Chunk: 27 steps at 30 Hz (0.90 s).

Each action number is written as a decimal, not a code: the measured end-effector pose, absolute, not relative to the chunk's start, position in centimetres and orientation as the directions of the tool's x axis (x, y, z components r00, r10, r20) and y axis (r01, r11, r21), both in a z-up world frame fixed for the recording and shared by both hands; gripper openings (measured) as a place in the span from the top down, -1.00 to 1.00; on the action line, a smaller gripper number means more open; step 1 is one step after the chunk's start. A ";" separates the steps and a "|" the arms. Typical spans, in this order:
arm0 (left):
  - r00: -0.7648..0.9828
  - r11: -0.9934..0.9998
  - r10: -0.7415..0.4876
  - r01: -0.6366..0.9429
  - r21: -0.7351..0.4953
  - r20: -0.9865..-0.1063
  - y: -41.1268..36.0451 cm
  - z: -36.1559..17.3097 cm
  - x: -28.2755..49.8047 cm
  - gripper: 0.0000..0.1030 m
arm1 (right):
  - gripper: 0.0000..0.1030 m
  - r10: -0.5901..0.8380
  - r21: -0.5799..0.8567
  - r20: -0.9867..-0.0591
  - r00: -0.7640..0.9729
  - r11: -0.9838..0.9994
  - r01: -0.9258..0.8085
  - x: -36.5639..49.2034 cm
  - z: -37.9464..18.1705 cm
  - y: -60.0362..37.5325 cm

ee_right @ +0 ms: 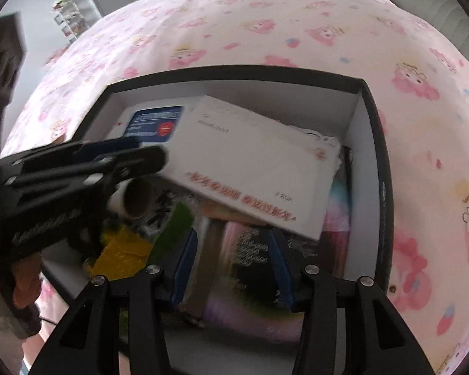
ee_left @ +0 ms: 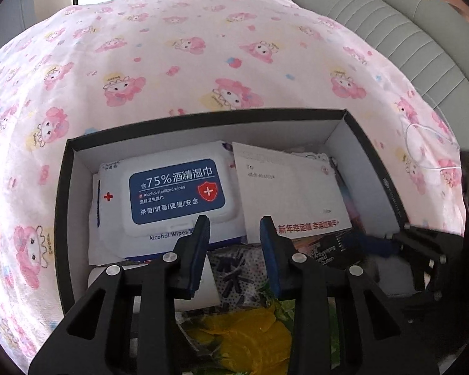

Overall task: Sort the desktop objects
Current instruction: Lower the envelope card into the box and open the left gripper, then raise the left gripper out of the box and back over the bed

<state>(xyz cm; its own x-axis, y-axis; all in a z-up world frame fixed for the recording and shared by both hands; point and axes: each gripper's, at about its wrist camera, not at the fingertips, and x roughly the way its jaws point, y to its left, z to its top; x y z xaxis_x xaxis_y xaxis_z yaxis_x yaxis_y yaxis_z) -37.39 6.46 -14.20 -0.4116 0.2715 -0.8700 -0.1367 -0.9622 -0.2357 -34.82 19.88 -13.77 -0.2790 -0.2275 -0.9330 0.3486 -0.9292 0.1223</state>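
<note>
On the pink cartoon-print bedsheet [ee_left: 203,62] sits a black box [ee_left: 59,206] — alcohol wipes pack [ee_left: 175,190] inside; left gripper [ee_left: 234,231] and right gripper [ee_right: 233,250] both spread, empty — grey cushion [ee_left: 390,22] behind.

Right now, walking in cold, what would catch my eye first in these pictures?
Probably the black-rimmed box sitting on a pink cartoon-print cloth, crammed with odds and ends. Inside, a wipes pack with a bold blue label lies at the left, a white envelope with red lettering leaning beside it. Both the left tool and right tool hover open over the box.
</note>
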 end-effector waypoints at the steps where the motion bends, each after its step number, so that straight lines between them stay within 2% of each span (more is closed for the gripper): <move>1: -0.405 -0.961 0.275 -0.140 -0.238 -0.872 6.7 -14.4 -37.4 0.37 | 0.20 -0.214 0.115 -0.937 -0.274 -0.935 0.337 -35.3 -14.1 20.0; 4: -0.395 -0.959 0.282 -0.148 -0.242 -0.874 7.2 -14.8 -37.5 0.37 | 0.19 -0.168 0.078 -0.951 -0.261 -0.944 0.321 -36.6 -14.6 19.4; 6: -0.396 -0.959 0.281 -0.140 -0.246 -0.874 7.3 -14.9 -37.6 0.39 | 0.19 -0.104 -0.004 -0.945 -0.310 -0.944 0.329 -36.8 -14.4 18.8; 16: -0.410 -0.955 0.296 -0.138 -0.262 -0.863 7.0 -14.1 -37.1 0.39 | 0.19 -0.103 0.003 -0.942 -0.320 -0.954 0.299 -36.4 -13.9 19.1; 21: -0.443 -0.950 0.313 -0.144 -0.278 -0.840 6.6 -11.8 -35.3 0.39 | 0.18 -0.111 0.006 -0.921 -0.372 -0.963 0.271 -34.3 -11.4 19.3; 27: -0.529 -0.944 0.330 -0.180 -0.276 -0.782 6.1 -6.2 -30.2 0.39 | 0.18 -0.129 0.018 -0.861 -0.492 -0.974 0.225 -29.5 -5.7 19.5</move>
